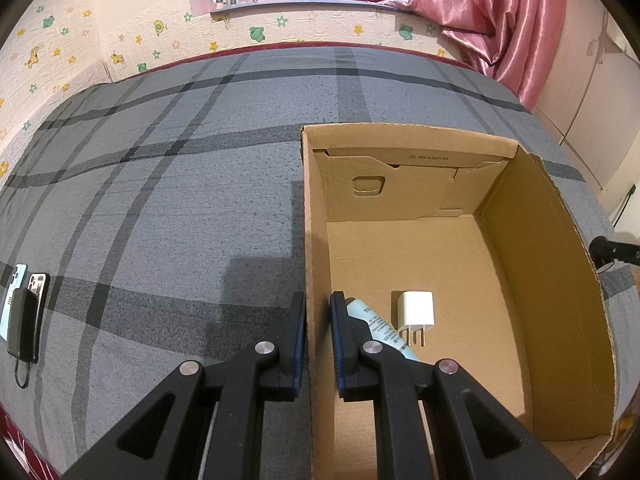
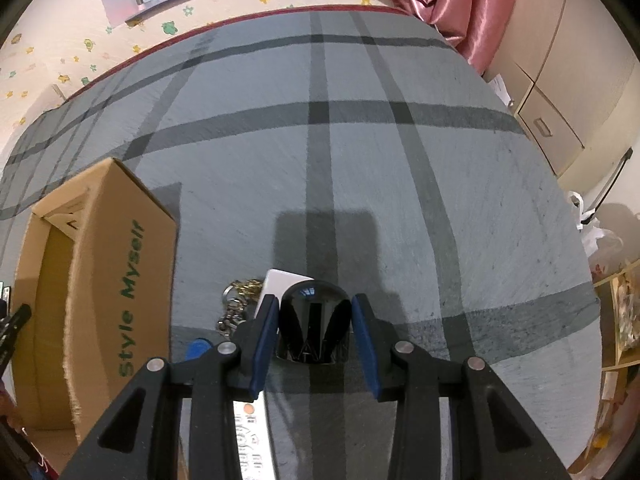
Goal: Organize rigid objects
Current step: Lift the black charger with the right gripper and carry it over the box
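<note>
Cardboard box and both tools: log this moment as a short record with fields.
surface: grey plaid bedspread
box: open cardboard box on the bedspread
box contents: white charger, pale green tube
left tool: straddles the box's left wall, grip unclear
right tool: jaws on either side of a black glossy object, contact unclear
beside right tool: keys, white card
far left: phones

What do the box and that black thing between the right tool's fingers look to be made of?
Box: corrugated cardboard, matte brown, with a fluted, frayed cut rim and printed green lettering. Black object: apparently hard glossy plastic or lacquer, since it mirrors the window; the exact material is unclear.
</note>
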### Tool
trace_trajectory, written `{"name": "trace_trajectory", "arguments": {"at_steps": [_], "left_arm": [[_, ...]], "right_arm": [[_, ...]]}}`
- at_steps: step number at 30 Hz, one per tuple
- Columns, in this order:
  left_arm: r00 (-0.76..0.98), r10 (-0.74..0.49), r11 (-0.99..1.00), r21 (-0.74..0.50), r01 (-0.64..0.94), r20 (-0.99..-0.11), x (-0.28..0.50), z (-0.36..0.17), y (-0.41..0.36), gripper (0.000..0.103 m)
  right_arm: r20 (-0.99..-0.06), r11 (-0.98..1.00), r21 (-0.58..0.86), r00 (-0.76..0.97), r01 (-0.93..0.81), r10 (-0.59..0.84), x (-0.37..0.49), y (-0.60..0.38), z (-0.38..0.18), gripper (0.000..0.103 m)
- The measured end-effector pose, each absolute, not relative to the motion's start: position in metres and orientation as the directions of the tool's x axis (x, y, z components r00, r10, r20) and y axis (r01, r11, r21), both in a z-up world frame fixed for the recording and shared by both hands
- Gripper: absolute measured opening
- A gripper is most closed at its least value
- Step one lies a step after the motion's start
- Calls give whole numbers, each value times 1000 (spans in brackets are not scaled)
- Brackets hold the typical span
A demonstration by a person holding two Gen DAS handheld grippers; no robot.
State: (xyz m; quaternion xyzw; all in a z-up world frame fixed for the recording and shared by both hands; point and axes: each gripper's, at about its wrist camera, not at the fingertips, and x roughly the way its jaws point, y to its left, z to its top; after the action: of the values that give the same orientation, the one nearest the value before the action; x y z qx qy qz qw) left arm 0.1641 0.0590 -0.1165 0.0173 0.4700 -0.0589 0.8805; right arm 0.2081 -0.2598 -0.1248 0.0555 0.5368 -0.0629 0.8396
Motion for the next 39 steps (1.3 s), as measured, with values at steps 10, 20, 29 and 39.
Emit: {"name": "trace_trajectory", "arguments": {"at_steps": [10,20,29,39], "left_arm": [[555,-82,992,-16,123,-828,164,-117,59,12],[555,-80,992,-13,124,-828,163,-117,60,12],[554,-83,992,-18,122,-829,163,-116,60,12],[554,-83,992,-18,122,-829,163,-116,60,12]], "right_arm": [[-881,994,26,472,106,-28,203,-227,-85,40],[-859,999,27,513,22,12,201,-185,-56,40],[-846,998,27,530,-64,57,203,-140,-44,40],[-849,987,46,515,-152,119,206,-91,-48,40]]}}
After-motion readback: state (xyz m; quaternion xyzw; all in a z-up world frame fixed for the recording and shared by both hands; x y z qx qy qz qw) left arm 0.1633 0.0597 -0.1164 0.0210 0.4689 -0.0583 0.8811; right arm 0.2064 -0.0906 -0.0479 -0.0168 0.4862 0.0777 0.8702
